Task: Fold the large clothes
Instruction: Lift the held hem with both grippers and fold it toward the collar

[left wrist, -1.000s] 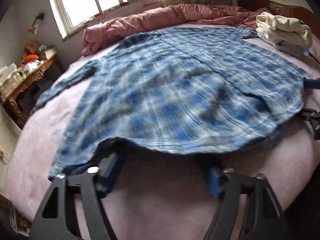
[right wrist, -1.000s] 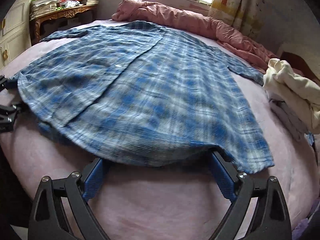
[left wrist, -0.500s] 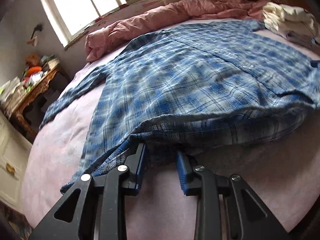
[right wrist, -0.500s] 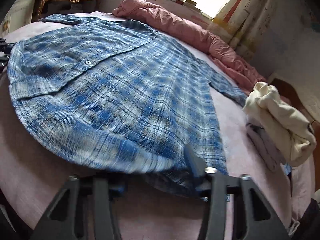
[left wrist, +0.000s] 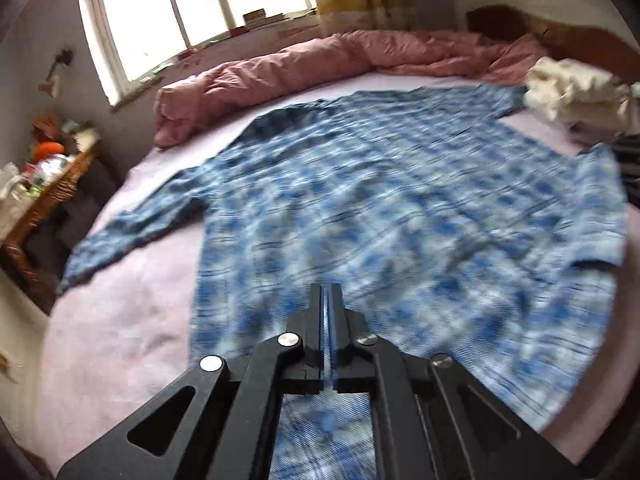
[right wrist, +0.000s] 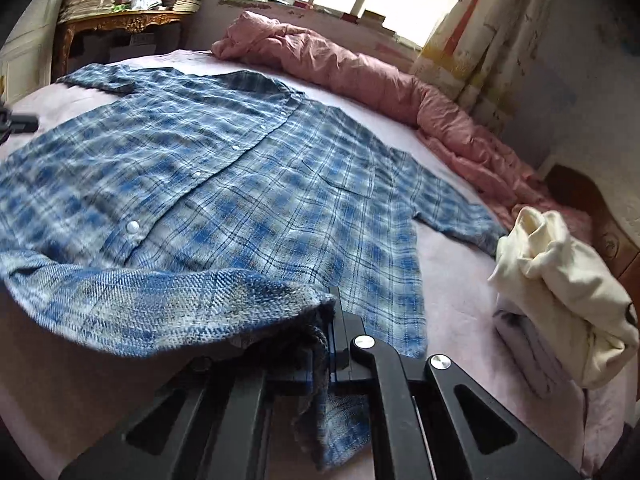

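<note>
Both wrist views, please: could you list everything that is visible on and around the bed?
plaid shirt: one, blue and white, spread buttoned-side up on the bed, near hem lifted
bed sheet: one, pale pink, under the shirt
duvet: one, pink, bunched below the window
folded clothes: one pile, cream on top, beside the headboard
side table: one, carved wood, cluttered, far corner
curtain: one, patterned cream
left gripper: black, jaws shut on hem
right gripper: black, jaws shut on hem

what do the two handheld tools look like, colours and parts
Both match: the left tool and right tool are matte black linkage frames with triangular cutouts and round silver pivot screws. Their fingers are black with blue ribbed pads on the inner faces. No cables, markings or sleeves are visible.
</note>
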`<act>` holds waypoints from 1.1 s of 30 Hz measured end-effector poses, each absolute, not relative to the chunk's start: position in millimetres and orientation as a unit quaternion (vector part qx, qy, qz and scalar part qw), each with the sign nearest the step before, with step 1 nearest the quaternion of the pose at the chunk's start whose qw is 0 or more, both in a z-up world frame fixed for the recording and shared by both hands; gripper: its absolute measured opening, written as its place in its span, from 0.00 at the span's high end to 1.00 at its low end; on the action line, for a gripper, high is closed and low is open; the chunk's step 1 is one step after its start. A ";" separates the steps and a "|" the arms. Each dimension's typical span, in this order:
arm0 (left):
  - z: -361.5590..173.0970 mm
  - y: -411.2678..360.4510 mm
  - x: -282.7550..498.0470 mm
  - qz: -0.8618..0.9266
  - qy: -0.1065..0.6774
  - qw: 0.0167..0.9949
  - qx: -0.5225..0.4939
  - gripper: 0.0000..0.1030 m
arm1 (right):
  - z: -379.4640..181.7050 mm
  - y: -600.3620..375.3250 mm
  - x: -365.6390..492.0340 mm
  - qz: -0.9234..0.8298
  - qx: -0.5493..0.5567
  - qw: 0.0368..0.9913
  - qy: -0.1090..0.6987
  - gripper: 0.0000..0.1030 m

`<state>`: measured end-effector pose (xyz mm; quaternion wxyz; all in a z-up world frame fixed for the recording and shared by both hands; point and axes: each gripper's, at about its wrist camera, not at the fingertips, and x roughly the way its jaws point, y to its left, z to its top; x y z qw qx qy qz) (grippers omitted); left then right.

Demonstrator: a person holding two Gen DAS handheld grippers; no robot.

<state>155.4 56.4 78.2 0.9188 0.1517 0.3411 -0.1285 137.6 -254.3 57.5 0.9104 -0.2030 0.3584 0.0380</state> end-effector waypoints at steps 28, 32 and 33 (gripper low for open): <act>60.4 64.8 88.6 -0.070 0.284 0.945 0.146 0.95 | 60.5 -292.2 97.0 0.059 -0.102 0.921 0.372 0.95; 78.0 64.8 114.9 -0.063 0.285 0.944 0.152 0.96 | 67.7 -284.1 105.0 0.044 -0.151 0.919 0.362 0.95; 80.5 61.9 127.4 -0.059 0.292 0.941 0.158 0.96 | 72.6 -281.6 113.5 0.036 -0.159 0.920 0.357 0.95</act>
